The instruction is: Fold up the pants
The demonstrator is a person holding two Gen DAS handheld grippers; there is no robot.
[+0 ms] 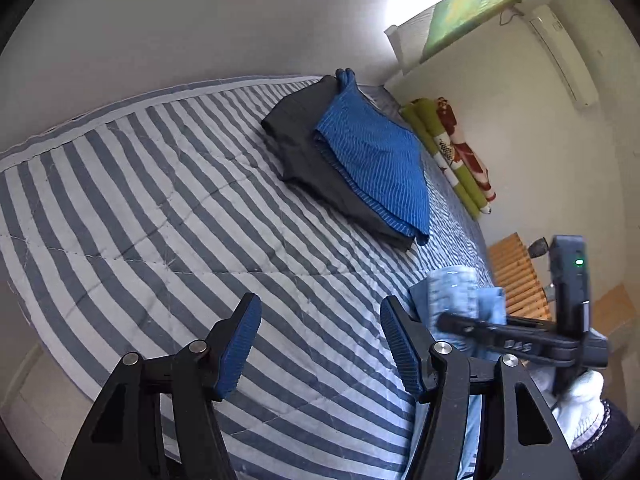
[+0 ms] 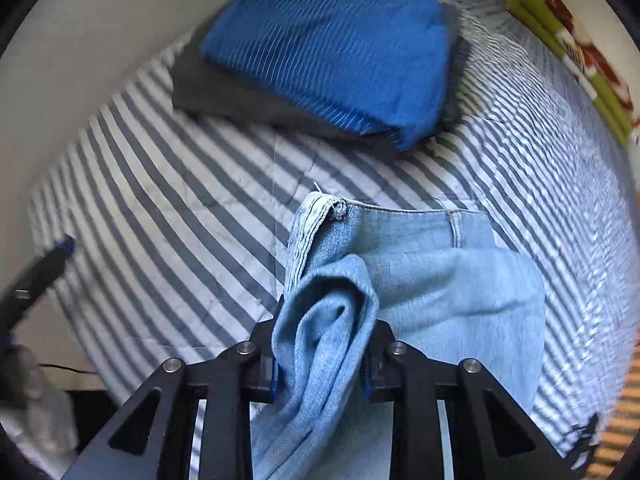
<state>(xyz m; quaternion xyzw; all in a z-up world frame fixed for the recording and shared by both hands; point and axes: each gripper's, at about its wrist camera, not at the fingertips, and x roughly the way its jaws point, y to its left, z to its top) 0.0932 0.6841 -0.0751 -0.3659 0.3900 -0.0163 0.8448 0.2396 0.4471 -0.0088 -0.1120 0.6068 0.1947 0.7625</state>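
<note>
The right gripper clamps a bunched fold of light-blue jeans in the lower centre of its own view, the rest of the denim spread over the striped quilt with the waistband toward the frame's middle. In the left wrist view, the left gripper hangs with its jaws apart and nothing between them above the quilt at the bottom of the frame. A folded blue striped garment lies on a dark grey one at upper centre.
</note>
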